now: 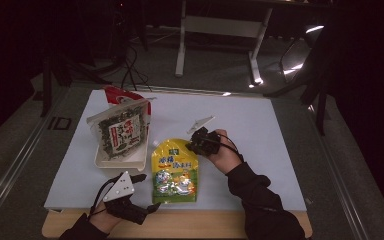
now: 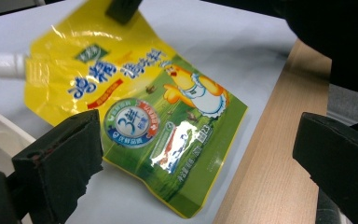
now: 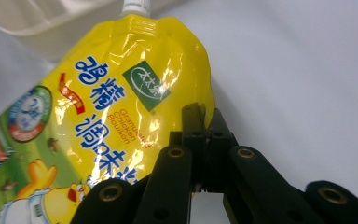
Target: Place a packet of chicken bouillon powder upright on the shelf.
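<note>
The work surface is a white board (image 1: 260, 135) laid on a wooden table (image 1: 190, 224), whose bare edge shows along the near side.

At the far left of the board sits a white tray (image 1: 122, 161). A seaweed snack bag (image 1: 121, 131) leans in it, label facing up, and a red-and-white packet (image 1: 121, 95) lies just behind it.

The left gripper (image 1: 147, 192) rests at the near-left corner of the board, close to the table edge, with its grey three-cornered plate (image 1: 120, 186) on top. In the left gripper view its jaws stand wide apart with nothing between the pads. They flank the lower end of the pouch without touching it.

The yellow-and-green spouted pouch (image 1: 174, 171) lies flat at the centre front of the board, just right of the tray. Its white cap (image 2: 5, 64) points away from the person, toward the tray's near corner. Its green bottom edge lies close to the near edge of the board.

The right gripper (image 1: 192, 145) is at the pouch's upper right corner. In the right gripper view its jaws are fully closed, and the closed tips meet the right edge of the pouch (image 3: 121, 116) near its top; whether they pinch the film cannot be told.

Beyond the right gripper, a small pale torn strip (image 1: 200, 122) lies on the board.
</note>
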`<state>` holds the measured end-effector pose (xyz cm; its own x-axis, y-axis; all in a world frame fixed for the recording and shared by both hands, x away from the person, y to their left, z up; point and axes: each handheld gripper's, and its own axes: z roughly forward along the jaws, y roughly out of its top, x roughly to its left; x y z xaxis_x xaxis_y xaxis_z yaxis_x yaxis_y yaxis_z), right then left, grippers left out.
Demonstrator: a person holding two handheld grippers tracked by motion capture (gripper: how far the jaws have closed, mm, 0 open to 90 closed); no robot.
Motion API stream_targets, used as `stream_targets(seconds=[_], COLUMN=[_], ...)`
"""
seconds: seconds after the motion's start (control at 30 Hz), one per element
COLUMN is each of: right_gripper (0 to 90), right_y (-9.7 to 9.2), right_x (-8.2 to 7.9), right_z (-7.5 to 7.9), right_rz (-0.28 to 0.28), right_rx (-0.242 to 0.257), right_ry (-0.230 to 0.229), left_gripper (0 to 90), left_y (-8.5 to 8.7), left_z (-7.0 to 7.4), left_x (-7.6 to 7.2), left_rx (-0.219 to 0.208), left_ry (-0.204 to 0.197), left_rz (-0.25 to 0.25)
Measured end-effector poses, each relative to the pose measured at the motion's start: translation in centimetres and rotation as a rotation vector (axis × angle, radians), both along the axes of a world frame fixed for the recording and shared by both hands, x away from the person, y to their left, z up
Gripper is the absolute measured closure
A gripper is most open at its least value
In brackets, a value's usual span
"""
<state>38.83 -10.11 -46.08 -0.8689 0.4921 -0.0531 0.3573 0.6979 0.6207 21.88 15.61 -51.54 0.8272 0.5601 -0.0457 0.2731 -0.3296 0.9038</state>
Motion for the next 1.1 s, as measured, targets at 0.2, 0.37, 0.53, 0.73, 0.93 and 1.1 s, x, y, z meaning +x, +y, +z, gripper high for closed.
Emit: stream_targets(seconds=[0.2,0.37,0.53,0.73,0.93,1.1], right_gripper=[90.0,90.0,90.0,89.9,89.7,89.7], right_y=[-0.2,-0.8,-1.9,-3.9,-6.3,-6.6], right_x=[-2.0,-3.9,-5.7,-7.1,-7.5,-8.3], right_z=[3.1,5.5,6.6,6.3,5.2,4.8], right_rz=[0.047,0.076,0.157,0.235,0.223,0.244], right_rx=[0.068,0.127,0.181,0.185,0.24,0.269], right_ry=[-0.09,-0.162,-0.197,-0.208,-0.162,-0.172], left_gripper=[2.4,2.4,2.4,2.3,2.4,2.4], left_y=[0.0,0.1,0.0,-0.1,-0.3,-0.5], left_z=[0.1,0.1,0.1,0.2,0.1,0.0], left_x=[0.0,0.0,0.0,-0.1,0.0,0.0], left_rx=[0.0,-0.002,-0.003,-0.002,0.0,-0.001], left_ry=[-0.006,-0.007,-0.007,-0.01,-0.007,-0.002], left_rz=[0.001,0.002,0.001,-0.003,-0.006,-0.01])
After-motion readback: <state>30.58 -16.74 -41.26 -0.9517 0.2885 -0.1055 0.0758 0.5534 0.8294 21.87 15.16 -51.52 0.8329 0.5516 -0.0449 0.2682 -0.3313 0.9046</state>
